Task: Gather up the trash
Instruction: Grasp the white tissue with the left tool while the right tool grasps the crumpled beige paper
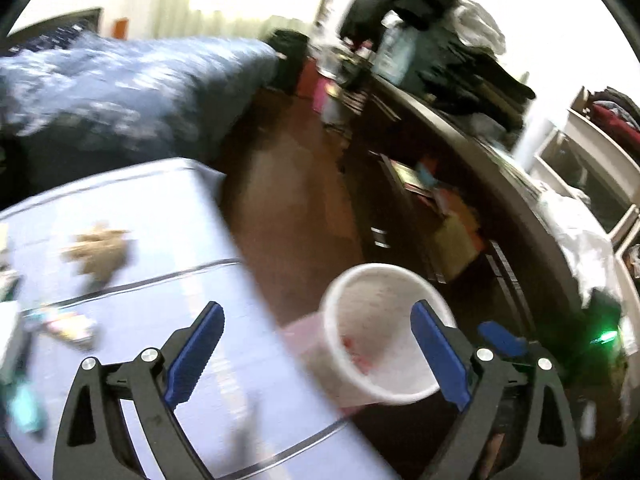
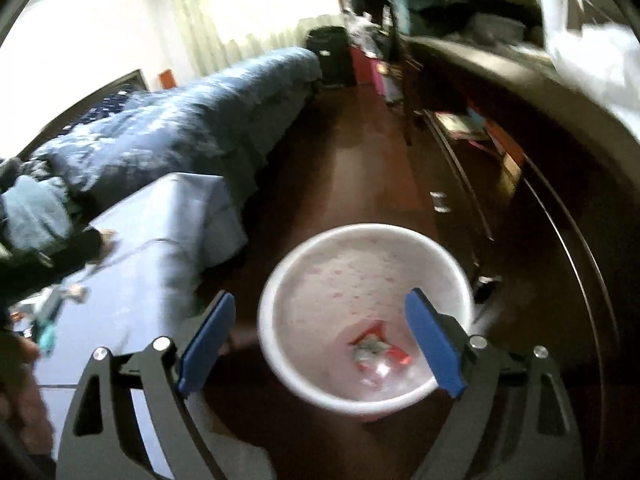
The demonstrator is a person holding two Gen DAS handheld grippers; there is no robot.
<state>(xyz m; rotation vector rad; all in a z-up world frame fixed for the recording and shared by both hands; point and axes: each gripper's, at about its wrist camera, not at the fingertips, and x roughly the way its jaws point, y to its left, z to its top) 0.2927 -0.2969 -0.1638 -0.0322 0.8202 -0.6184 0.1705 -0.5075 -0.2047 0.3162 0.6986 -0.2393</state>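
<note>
Two grippers, both spread wide and holding nothing: the right gripper [image 2: 320,344] hangs over the white bin [image 2: 362,316] on the floor, where a red wrapper [image 2: 378,346] lies; the left gripper [image 1: 316,354] hovers at the table [image 1: 160,304] edge. A drop looks done. Farther on the table sits a brown crumpled scrap [image 1: 98,250], probably next, needing a leftward reach.
</note>
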